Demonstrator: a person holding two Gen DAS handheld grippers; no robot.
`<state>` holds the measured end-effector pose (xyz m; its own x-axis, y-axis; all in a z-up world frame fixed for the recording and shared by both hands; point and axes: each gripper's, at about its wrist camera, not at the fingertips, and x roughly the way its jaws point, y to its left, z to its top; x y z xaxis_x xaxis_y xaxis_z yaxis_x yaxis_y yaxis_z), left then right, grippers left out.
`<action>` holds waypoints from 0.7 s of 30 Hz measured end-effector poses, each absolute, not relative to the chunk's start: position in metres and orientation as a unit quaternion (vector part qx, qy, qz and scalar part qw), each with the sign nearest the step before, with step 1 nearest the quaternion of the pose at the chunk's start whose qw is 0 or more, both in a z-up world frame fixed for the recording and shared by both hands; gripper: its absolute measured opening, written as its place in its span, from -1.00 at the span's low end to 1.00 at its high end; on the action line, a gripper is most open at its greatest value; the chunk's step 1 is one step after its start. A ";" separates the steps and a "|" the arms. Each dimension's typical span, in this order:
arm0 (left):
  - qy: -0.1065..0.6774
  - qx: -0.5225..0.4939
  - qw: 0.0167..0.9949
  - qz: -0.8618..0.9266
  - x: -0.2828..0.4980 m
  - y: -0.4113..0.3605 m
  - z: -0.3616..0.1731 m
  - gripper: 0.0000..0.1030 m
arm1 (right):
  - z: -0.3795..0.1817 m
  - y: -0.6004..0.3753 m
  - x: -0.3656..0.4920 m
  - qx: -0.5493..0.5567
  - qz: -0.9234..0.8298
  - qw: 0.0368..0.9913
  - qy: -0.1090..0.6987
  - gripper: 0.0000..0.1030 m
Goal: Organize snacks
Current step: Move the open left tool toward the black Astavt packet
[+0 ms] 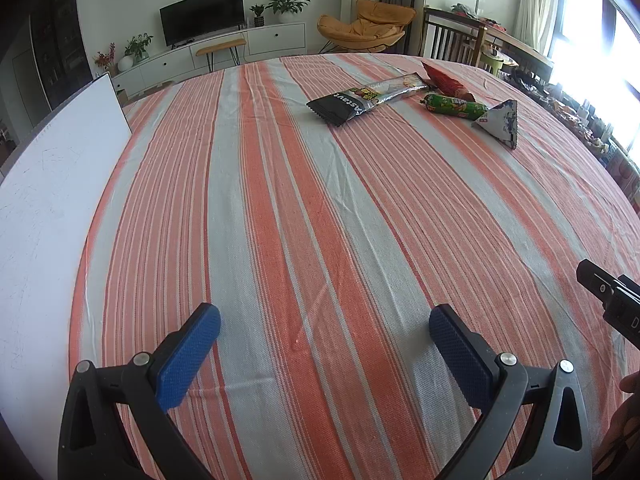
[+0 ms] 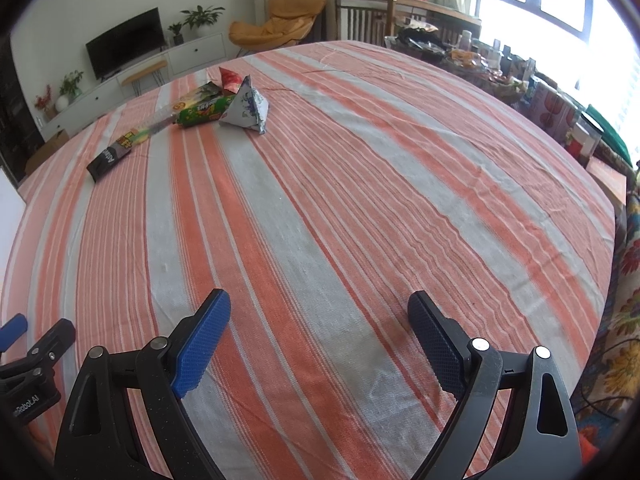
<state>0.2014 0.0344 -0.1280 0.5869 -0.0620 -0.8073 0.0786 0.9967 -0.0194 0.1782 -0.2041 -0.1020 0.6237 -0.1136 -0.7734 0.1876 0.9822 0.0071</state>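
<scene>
Spread left claw (image 1: 325, 330); "Astavt" packet (image 1: 340, 107).

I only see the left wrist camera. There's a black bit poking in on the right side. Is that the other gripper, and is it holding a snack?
Observer: It looks like it. The right wrist camera shows the right gripper open, with only the striped tablecloth between its fingers.
Operator: What's past the table edge on that side?
Observer: A flowery cloth with big colourful blooms hangs beside the table's right edge.
Operator: Does that camera see my gripper too?
Observer: Partly. The left gripper pokes into its lower left corner, showing one blue fingertip.
</scene>
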 end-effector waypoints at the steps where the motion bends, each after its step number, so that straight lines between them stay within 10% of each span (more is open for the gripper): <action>1: 0.453 0.009 0.891 -0.039 0.201 0.034 -0.128 1.00 | -0.100 -0.207 0.177 0.050 -0.088 0.902 0.420 0.79; 21: 0.453 0.009 0.891 -0.040 0.201 0.035 -0.128 1.00 | -0.103 -0.216 0.179 0.068 -0.096 0.896 0.429 0.79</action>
<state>0.2014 0.0345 -0.1281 0.5869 -0.0623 -0.8073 0.0790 0.9967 -0.0195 0.1790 -0.2155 -0.1034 0.6135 -0.1139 -0.7815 0.2311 0.9721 0.0397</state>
